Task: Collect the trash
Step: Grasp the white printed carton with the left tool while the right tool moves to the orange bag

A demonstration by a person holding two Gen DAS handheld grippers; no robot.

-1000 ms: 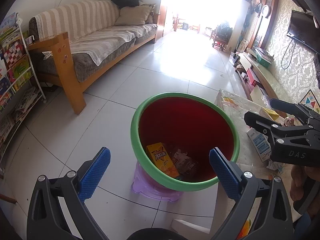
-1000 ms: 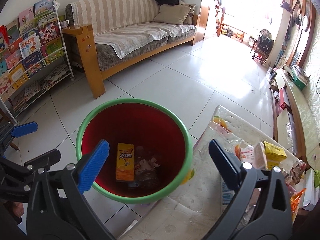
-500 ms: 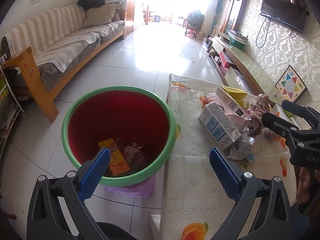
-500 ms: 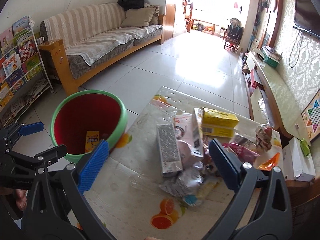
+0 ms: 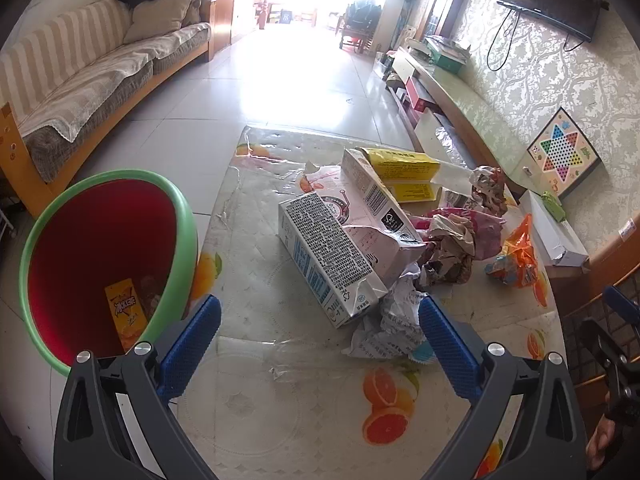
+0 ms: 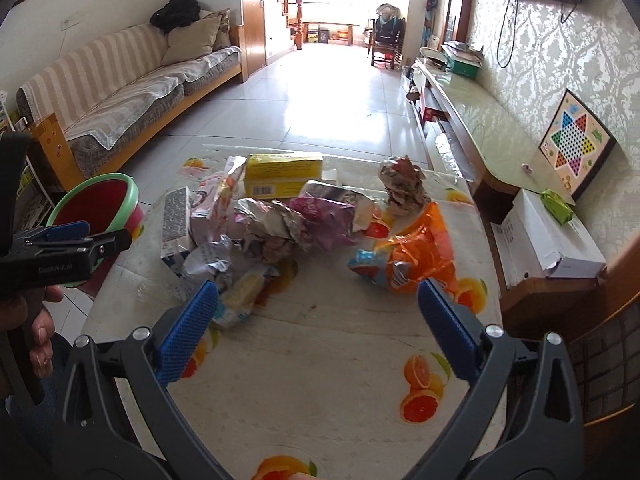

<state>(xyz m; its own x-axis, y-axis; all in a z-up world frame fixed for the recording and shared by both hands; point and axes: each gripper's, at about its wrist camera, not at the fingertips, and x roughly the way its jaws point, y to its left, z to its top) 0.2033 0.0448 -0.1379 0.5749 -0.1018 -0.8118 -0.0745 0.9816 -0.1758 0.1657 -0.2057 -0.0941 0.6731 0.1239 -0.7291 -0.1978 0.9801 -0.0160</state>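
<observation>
The trash sits heaped in the middle of the low table (image 6: 320, 360), whose cloth is printed with orange slices: one white milk carton (image 5: 326, 256) lying on its side at the near left of the heap, one pink-and-white carton (image 5: 372, 216) leaning just behind it, two yellow boxes (image 6: 282, 176) stacked at the far side, one pink wrapper (image 6: 320, 216), one orange plastic bag (image 6: 416, 252) set a little apart on the right, and at least three crumpled paper wads, one of them (image 6: 402, 182) alone near the far right corner. One waste bin (image 5: 108, 264), red inside with a green rim, stands on the floor tight against the table's left edge, and a yellow drink carton (image 5: 126, 310) lies in its bottom beside other scraps I cannot make out. The left gripper (image 5: 320, 340) hovers over the near left of the table with its blue pads spread wide and nothing between them; the right gripper (image 6: 318, 330) hangs over the near middle, likewise gaping and empty. The near half of the tablecloth is bare. A white box (image 6: 548, 236) rests on the wooden ledge past the right edge, and open tiled floor (image 6: 320, 96) runs beyond the far edge towards the sofa (image 6: 132, 92).
</observation>
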